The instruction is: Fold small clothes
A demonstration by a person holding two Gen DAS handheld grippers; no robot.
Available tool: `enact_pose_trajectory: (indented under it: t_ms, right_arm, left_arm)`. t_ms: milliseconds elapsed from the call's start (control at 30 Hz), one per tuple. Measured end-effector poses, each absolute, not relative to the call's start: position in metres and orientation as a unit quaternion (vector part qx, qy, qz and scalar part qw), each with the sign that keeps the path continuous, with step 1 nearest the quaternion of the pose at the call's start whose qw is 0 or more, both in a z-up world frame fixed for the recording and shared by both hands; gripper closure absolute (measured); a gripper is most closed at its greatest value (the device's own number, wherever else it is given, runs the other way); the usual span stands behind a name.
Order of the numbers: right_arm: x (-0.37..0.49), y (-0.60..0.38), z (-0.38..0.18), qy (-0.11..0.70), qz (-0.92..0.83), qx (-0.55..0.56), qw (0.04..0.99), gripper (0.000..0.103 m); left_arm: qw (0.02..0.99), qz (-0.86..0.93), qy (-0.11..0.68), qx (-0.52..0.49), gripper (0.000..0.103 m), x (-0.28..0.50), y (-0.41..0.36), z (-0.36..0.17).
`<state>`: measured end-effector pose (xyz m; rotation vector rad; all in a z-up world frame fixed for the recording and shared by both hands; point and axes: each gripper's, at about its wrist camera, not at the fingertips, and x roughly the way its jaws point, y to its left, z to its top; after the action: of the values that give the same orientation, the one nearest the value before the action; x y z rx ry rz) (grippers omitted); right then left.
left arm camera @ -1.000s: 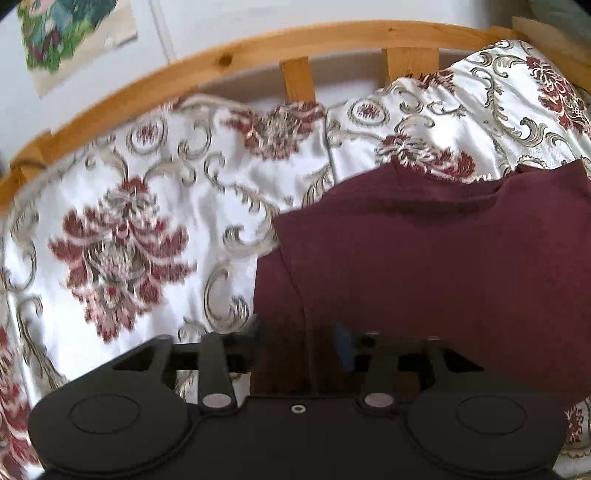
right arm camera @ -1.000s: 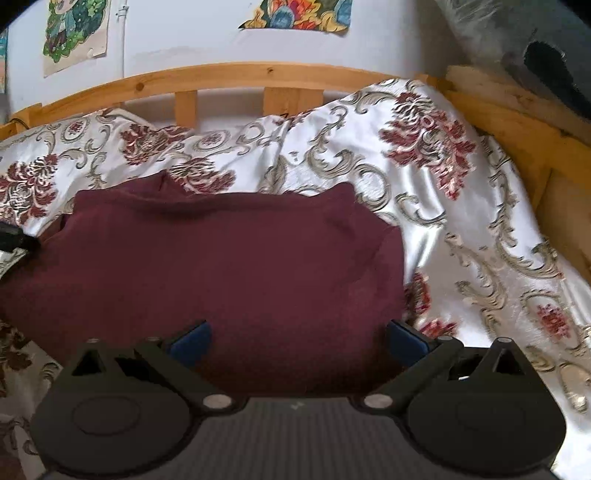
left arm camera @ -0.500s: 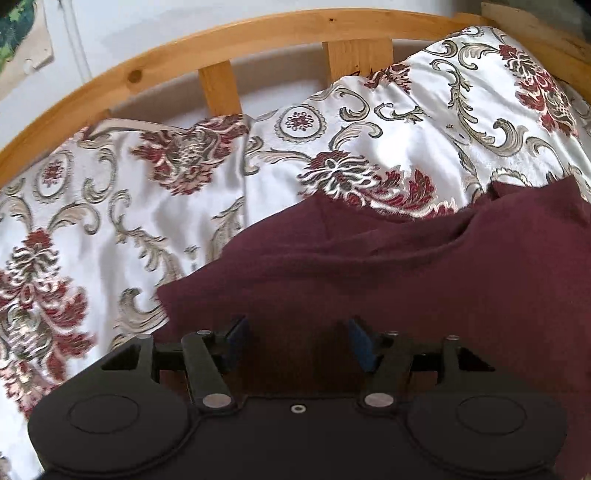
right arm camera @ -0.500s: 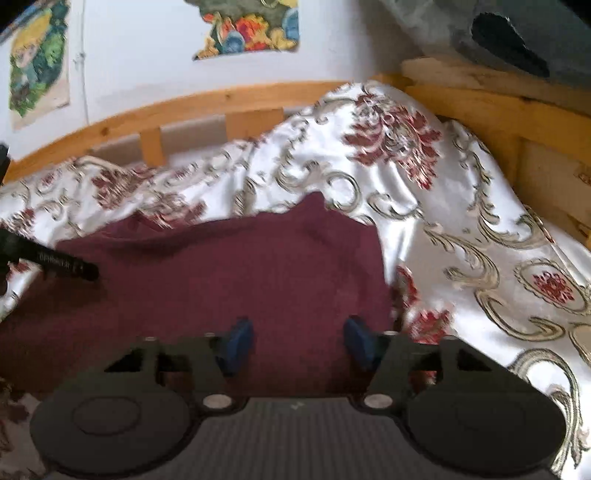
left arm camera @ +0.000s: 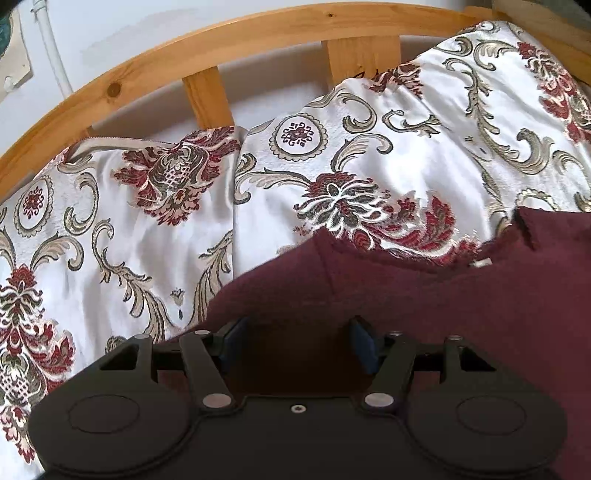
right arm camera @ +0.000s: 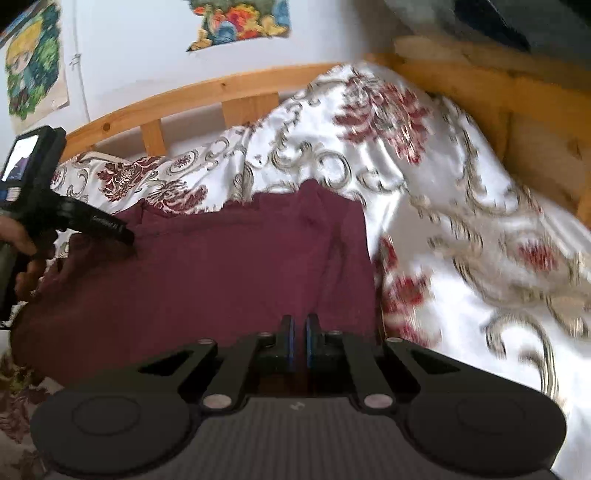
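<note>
Wooden bed frame (left arm camera: 258, 40) along top of both views, floral white-red bedspread (left arm camera: 122, 240) below, paper pictures (right arm camera: 240, 22) on wall. Maroon garment (right arm camera: 221, 266) spread flat at centre-left of right wrist view, lower right of left wrist view. Left gripper (left arm camera: 297, 343) at bottom centre over garment's left edge, jaws opening, fabric under the gap, pads not pressing. Right gripper (right arm camera: 298, 339) closed tight at garment's near edge, bottom centre; pinch on cloth not clear. Hand (right arm camera: 22, 254) at left edge.

A maroon garment (right arm camera: 221, 266) lies spread flat (slightly rumpled at its far edge) on the bedspread.
</note>
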<state>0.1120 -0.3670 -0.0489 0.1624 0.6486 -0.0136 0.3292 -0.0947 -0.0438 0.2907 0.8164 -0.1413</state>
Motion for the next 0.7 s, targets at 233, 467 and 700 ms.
enact_pose_trajectory:
  t_ms: [233, 467, 700]
  right_arm:
    - [0.113, -0.363, -0.051, 0.317, -0.010, 0.054, 0.947, 0.091]
    - [0.111, -0.331, -0.045, 0.285, -0.019, -0.042, 0.957, 0.032]
    - [0.111, -0.307, -0.048, 0.279, 0.004, -0.094, 0.956, 0.008]
  left_arm:
    - [0.908, -0.064, 0.386, 0.152, 0.033, 0.328, -0.101, -0.046]
    - [0.912, -0.078, 0.384, 0.120, 0.008, 0.301, -0.089, -0.033]
    - [0.917, -0.085, 0.371, 0.118, 0.002, 0.266, -0.095, -0.025]
